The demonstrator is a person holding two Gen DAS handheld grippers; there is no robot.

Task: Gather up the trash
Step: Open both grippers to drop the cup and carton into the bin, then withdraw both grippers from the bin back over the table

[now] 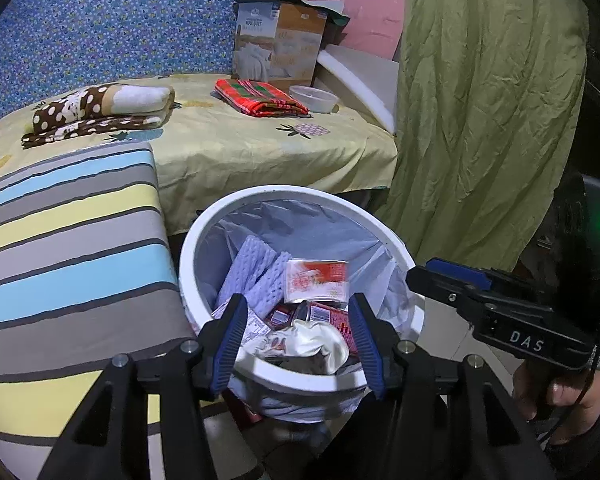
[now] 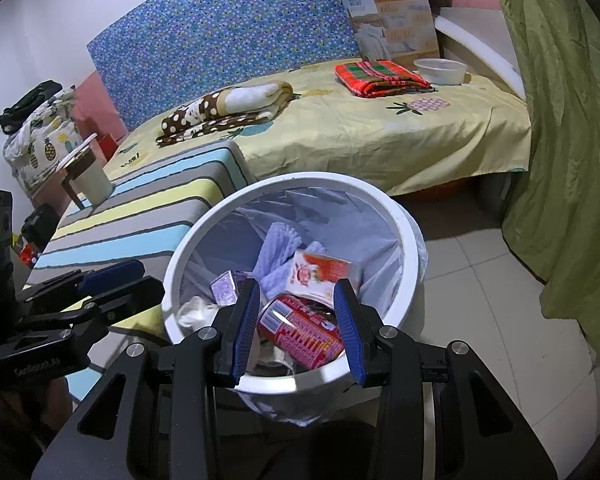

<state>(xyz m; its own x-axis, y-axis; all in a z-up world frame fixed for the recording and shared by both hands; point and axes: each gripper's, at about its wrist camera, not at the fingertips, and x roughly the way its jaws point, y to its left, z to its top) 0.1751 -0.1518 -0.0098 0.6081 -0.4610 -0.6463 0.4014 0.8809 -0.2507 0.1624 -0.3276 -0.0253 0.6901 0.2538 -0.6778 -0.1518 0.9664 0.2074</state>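
Observation:
A white trash bin with a clear liner stands on the floor below both grippers. Inside lie lilac foam netting, a red-and-white packet, a red printed can and a crumpled white wrapper. My left gripper hangs open over the near rim, nothing between its blue pads. My right gripper is open too. The can shows through its gap but rests down in the bin.
A striped cushioned bench stands left of the bin. Behind it is a bed with a yellow sheet carrying folded cloths, a cardboard box and a plastic bowl. A green curtain hangs at the right, above tiled floor.

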